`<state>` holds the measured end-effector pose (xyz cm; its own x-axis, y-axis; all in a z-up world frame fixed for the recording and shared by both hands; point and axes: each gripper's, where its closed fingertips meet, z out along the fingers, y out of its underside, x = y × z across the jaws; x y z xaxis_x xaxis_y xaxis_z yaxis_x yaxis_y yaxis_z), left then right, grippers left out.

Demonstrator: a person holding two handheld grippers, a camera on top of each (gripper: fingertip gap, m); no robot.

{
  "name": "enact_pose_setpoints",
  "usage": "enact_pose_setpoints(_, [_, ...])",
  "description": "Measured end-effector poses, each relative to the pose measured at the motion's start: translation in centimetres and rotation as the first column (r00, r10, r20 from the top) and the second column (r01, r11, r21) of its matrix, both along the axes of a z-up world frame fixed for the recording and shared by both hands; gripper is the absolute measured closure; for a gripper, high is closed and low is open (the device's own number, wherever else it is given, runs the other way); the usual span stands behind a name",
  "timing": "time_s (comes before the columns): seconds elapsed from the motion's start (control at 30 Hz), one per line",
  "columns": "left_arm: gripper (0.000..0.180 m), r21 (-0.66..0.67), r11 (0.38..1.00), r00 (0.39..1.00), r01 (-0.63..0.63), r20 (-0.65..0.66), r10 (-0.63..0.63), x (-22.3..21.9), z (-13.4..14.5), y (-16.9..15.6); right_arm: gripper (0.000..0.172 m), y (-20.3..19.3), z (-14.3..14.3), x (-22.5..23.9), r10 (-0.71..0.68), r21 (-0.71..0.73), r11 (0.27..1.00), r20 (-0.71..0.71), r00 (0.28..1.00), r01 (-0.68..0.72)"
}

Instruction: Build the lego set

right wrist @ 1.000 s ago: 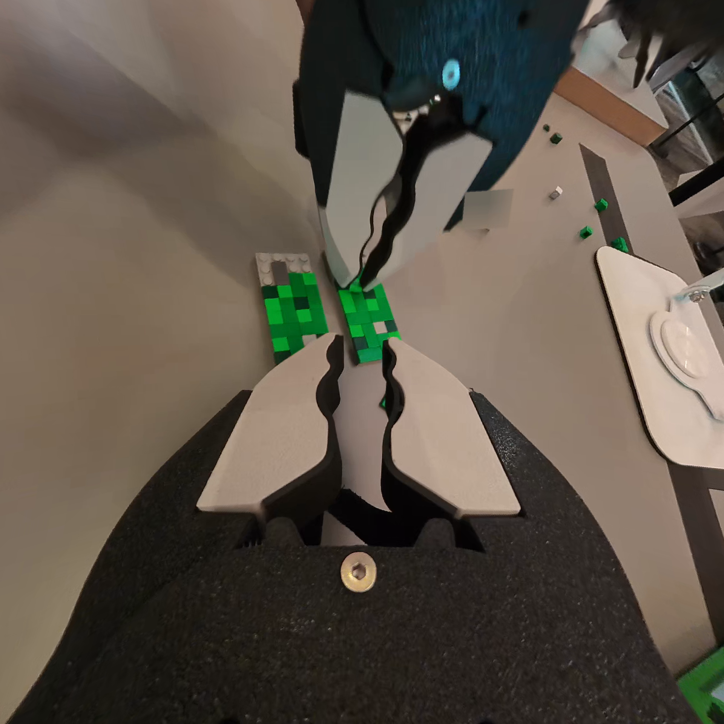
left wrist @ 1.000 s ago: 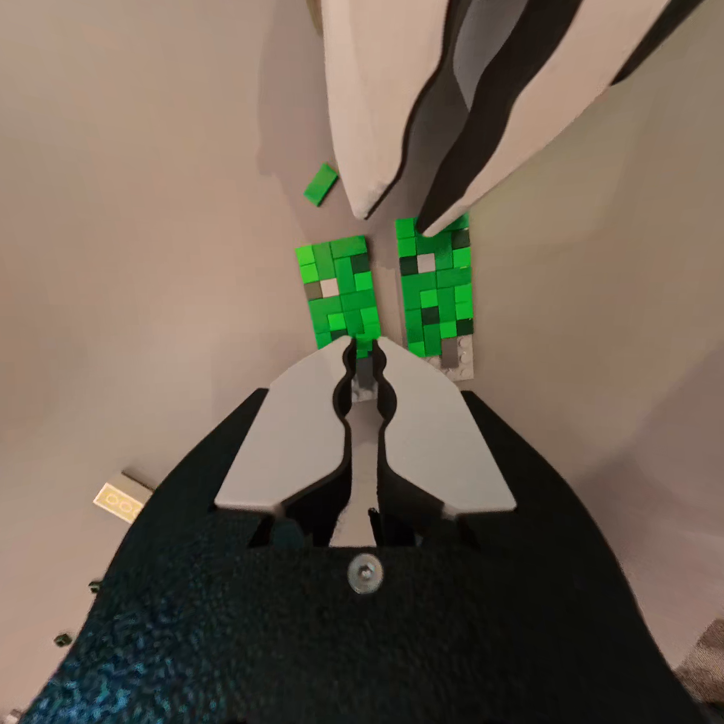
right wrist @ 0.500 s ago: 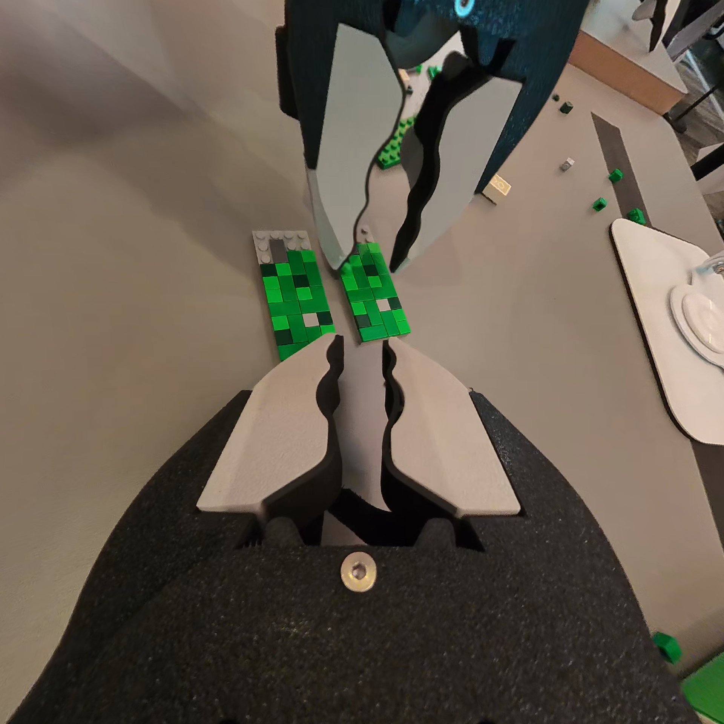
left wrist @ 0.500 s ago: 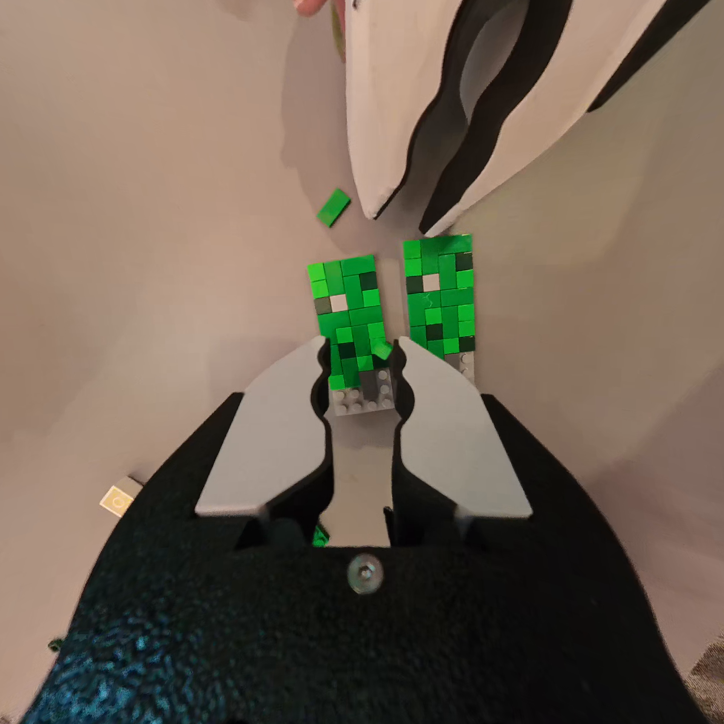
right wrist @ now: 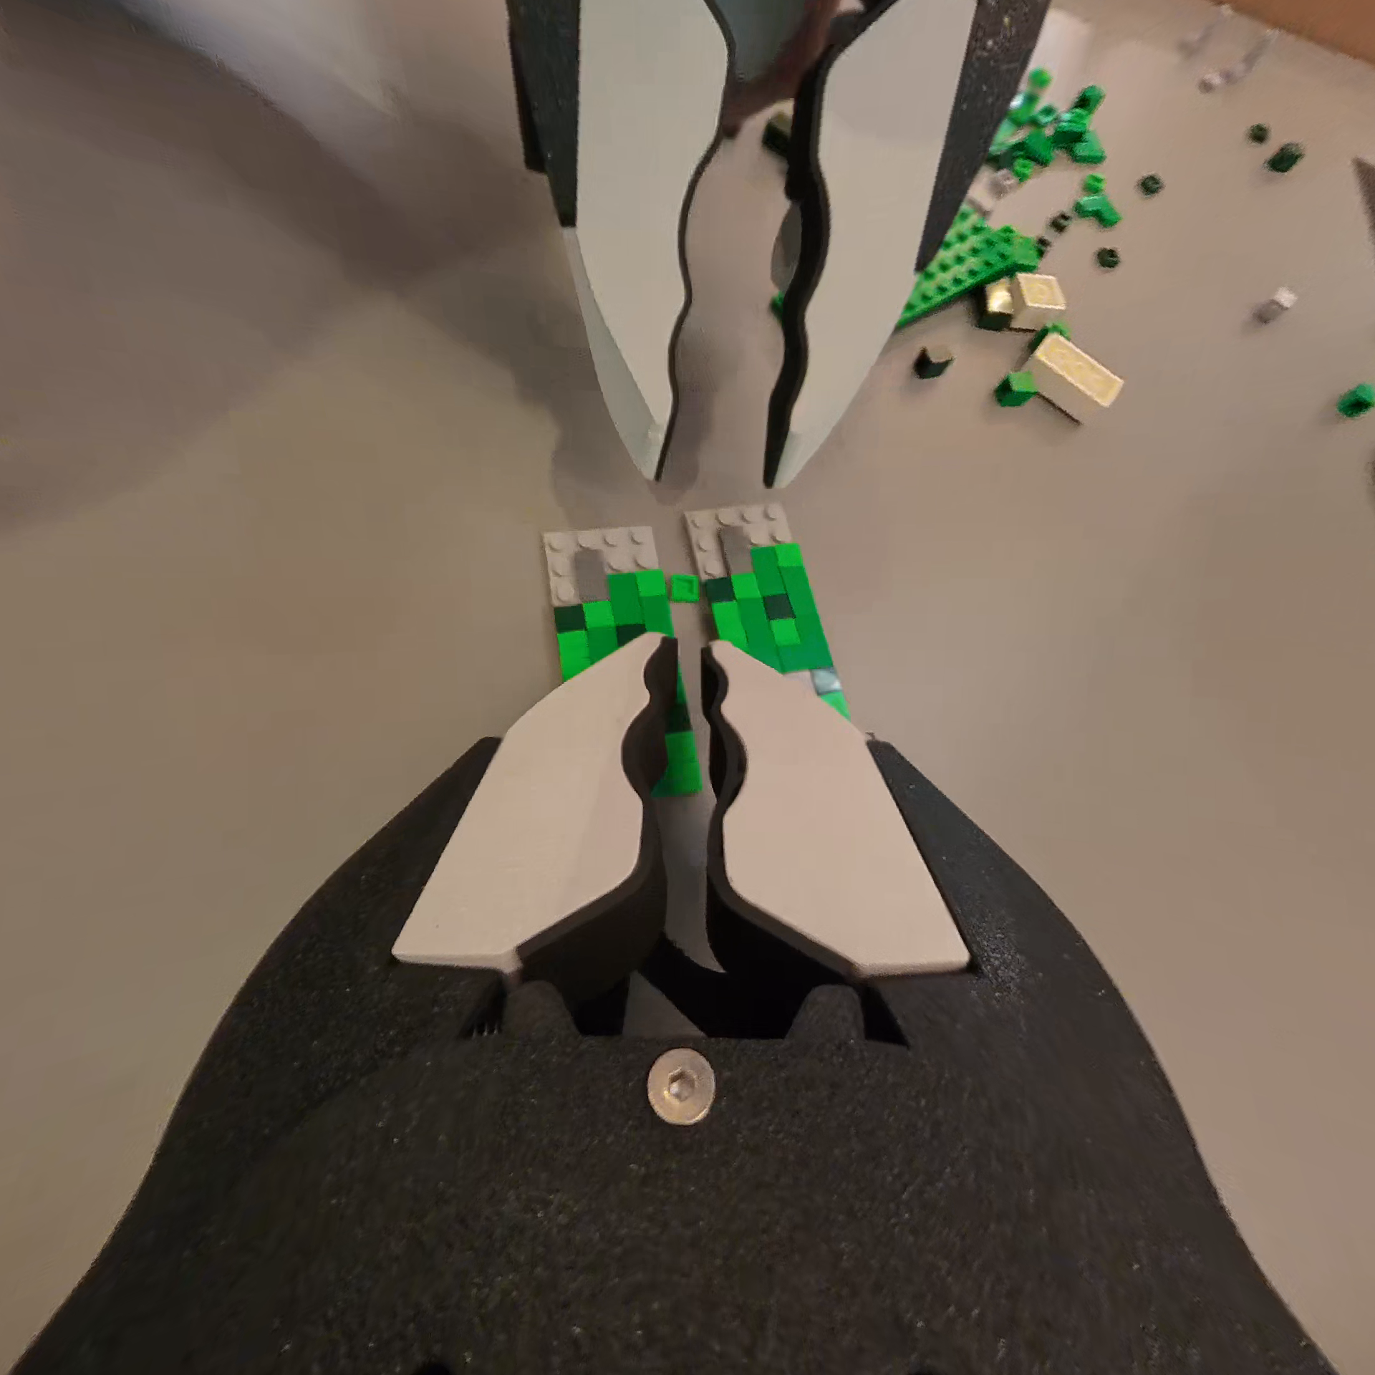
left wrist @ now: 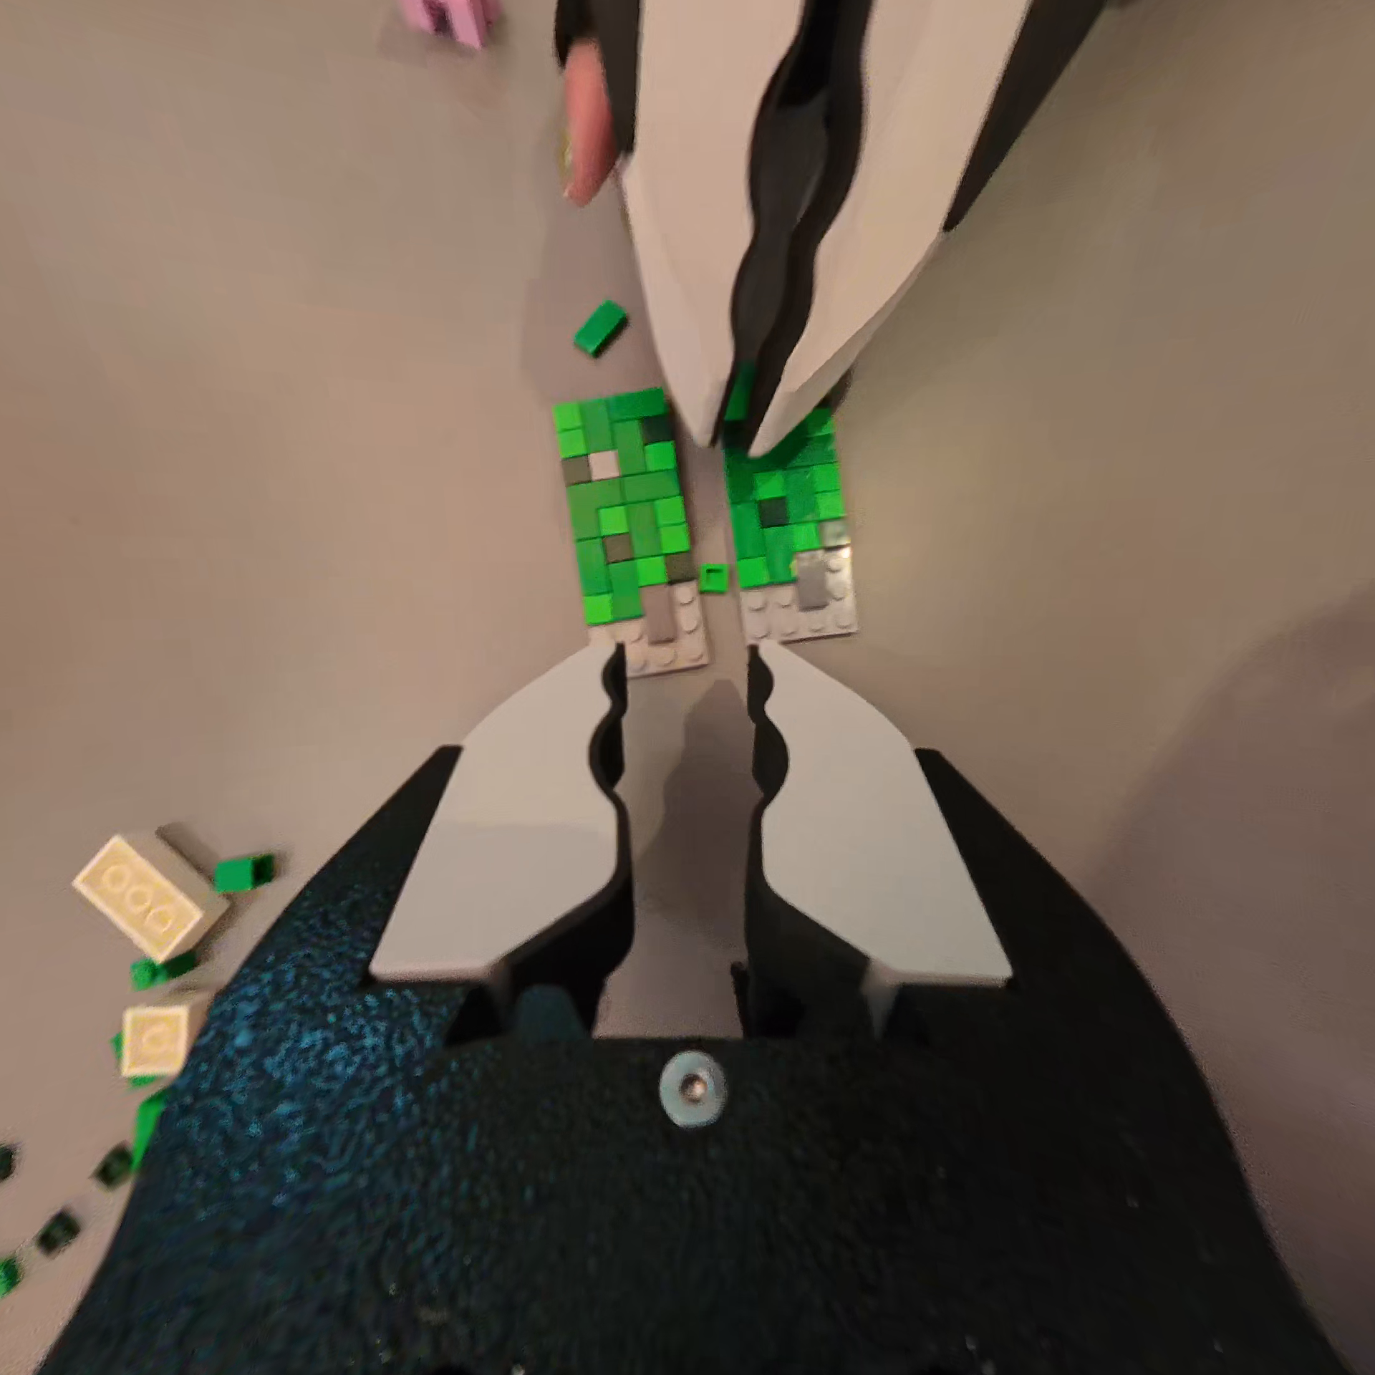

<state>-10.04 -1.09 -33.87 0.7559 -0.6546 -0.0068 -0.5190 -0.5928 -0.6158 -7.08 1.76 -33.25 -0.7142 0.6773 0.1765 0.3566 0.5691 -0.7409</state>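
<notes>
Two grey studded plates, mostly covered with green tiles, lie side by side on the table. In the left wrist view they are the left plate and the right plate. A small green tile lies loose in the gap between them and also shows in the right wrist view. My left gripper is open and empty, just short of the plates' bare grey ends; it also shows in the right wrist view. My right gripper hovers over the plates' far end with its fingers nearly together, a thin slit between them. Nothing shows between its tips.
A loose green tile lies beyond the left plate, near a person's finger. Cream bricks and small green pieces lie at the left. In the right wrist view a green baseplate, cream bricks and scattered green pieces sit at the upper right.
My left gripper opened and drew back from the left plate. The small green tile at its tips came free and now lies between the plates. My right gripper's fingers closed to a slit.
</notes>
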Motion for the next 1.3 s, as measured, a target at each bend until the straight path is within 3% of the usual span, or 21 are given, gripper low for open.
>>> enact_pose_setpoints(0.2, [0.155, -0.003, 1.0, 1.0, 0.021, 0.005, -0.021, 0.3, -1.3, -0.9, 0.172, 0.4, -1.0, 0.0, -0.017, 0.067, 0.998, 0.114, 0.993, 0.009])
enact_pose_setpoints(0.37, [0.154, 0.029, 0.999, 0.996, -0.012, 0.091, 0.01, -0.1, -1.4, -0.4, 0.172, 0.8, -1.4, -0.4, -0.037, -0.014, 0.999, 0.227, 0.973, 0.041])
enact_pose_setpoints(0.57, [0.129, 0.087, 0.991, 0.993, -0.098, 0.071, 0.091, -1.6, -1.5, 1.0, 0.172, 2.3, -1.4, -3.4, -0.146, 0.089, 0.987, 0.097, 0.985, 0.137])
enact_pose_setpoints(0.8, [0.134, 0.082, 0.993, 0.995, -0.083, 0.065, 0.078, -1.1, -1.9, 1.5, 0.172, 0.8, -0.3, -1.3, -0.003, -0.026, 1.0, 0.187, 0.982, 0.008])
enact_pose_setpoints(0.9, [0.148, 0.12, 0.983, 0.99, -0.141, 0.046, 0.137, -1.4, -1.8, 3.0, 0.172, 1.0, -0.4, -1.3, -0.007, -0.026, 1.0, 0.189, 0.982, 0.012])
enact_pose_setpoints(1.07, [0.149, 0.146, 0.948, 0.959, -0.281, 0.082, 0.272, -2.3, -1.8, 4.4, 0.172, 0.6, -1.3, -1.6, 0.011, 0.031, 0.999, 0.194, 0.981, -0.017])
enact_pose_setpoints(1.13, [0.148, 0.163, 0.928, 0.942, -0.336, 0.082, 0.326, -3.0, -1.7, 4.5, 0.171, 0.3, -1.8, -1.4, 0.029, 0.041, 0.998, 0.229, 0.973, -0.04])
enact_pose_setpoints(1.2, [0.134, 0.199, 0.906, 0.927, -0.375, 0.074, 0.367, -3.8, -1.4, 4.3, 0.171, 0.4, -2.1, -1.3, 0.025, 0.067, 0.997, 0.24, 0.97, -0.042])
enact_pose_setpoints(1.3, [0.133, 0.26, 0.875, 0.913, -0.408, 0.13, 0.387, -4.4, -0.1, 3.7, 0.172, 0.2, -2.1, -0.5, 0.059, 0.07, 0.994, 0.283, 0.957, -0.082])
